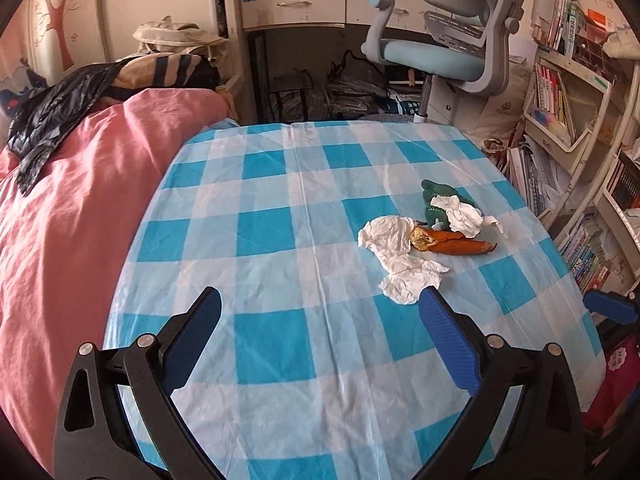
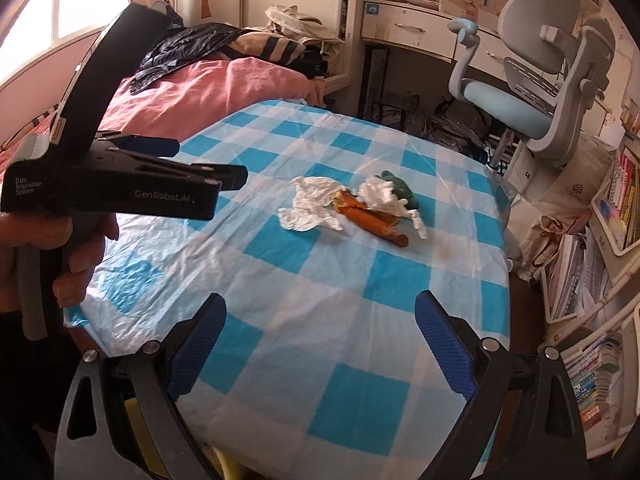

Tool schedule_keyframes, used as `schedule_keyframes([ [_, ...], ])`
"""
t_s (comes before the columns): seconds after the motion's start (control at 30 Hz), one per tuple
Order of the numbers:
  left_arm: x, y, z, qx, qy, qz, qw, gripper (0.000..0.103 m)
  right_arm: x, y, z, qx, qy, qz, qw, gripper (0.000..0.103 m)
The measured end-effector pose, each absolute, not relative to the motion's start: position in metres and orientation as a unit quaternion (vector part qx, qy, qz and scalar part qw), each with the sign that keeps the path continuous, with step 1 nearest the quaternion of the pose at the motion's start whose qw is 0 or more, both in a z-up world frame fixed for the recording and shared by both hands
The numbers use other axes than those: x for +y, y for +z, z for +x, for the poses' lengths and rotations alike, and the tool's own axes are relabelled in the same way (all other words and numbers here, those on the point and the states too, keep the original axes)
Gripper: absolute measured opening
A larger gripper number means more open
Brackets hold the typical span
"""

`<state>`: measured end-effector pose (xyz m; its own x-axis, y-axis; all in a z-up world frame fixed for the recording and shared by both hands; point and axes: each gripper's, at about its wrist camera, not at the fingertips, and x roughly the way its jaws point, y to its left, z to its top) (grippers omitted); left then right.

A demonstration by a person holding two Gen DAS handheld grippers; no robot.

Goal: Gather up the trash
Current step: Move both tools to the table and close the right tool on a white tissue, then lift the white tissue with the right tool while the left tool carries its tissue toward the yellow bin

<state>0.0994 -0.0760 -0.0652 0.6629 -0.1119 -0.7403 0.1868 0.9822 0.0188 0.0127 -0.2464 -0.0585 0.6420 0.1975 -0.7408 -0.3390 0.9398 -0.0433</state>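
A pile of trash lies on the blue-and-white checked tablecloth (image 1: 272, 248): a crumpled white tissue (image 1: 394, 252), an orange peel (image 1: 452, 242), a second white tissue (image 1: 464, 216) and a dark green scrap (image 1: 436, 200). The same pile shows in the right wrist view: tissue (image 2: 314, 204), peel (image 2: 372, 220), second tissue (image 2: 384, 196), green scrap (image 2: 400, 188). My left gripper (image 1: 320, 304) is open and empty above the near part of the table, left of the pile. My right gripper (image 2: 320, 312) is open and empty, short of the pile. The left gripper's body (image 2: 120, 188) shows at the left of the right wrist view.
A pink quilt (image 1: 72, 208) with a black bag (image 1: 52, 116) on it lies left of the table. A grey-blue desk chair (image 1: 452, 40) and a desk with drawers (image 1: 296, 4) stand behind. Bookshelves (image 1: 568, 128) crowd the right side.
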Motion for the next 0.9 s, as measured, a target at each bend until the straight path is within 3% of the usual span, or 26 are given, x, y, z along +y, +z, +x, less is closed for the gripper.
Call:
schedule_keyframes([
  [0.23,-0.108,-0.094,0.152,0.425,-0.105,0.081,0.895,0.095,-0.266,-0.053,0.069,0.375,0.133,-0.065,0.915,0.091],
  [0.33,-0.118,-0.103,0.166,0.430,-0.122,0.094,0.890,0.092,-0.264,-0.056,0.097,0.371,0.146,-0.048,0.916,0.086],
  [0.4,-0.122,-0.112,0.173,0.439,-0.136,0.100,0.883,0.084,-0.266,-0.060,0.115,0.369,0.154,-0.035,0.916,0.083],
  [0.5,-0.124,-0.123,0.177,0.448,-0.160,0.095,0.875,0.064,-0.258,-0.074,0.139,0.385,0.166,-0.017,0.908,0.070],
  [0.63,-0.121,-0.120,0.177,0.452,-0.180,0.093,0.869,0.017,-0.247,-0.093,0.150,0.423,0.188,-0.013,0.886,0.034],
  [0.67,-0.116,-0.120,0.177,0.457,-0.182,0.085,0.867,0.012,-0.246,-0.094,0.148,0.428,0.194,-0.012,0.883,0.032],
  [0.9,-0.063,-0.112,0.154,0.482,-0.182,0.031,0.856,0.005,-0.227,-0.076,0.116,0.425,0.232,-0.015,0.875,0.025],
])
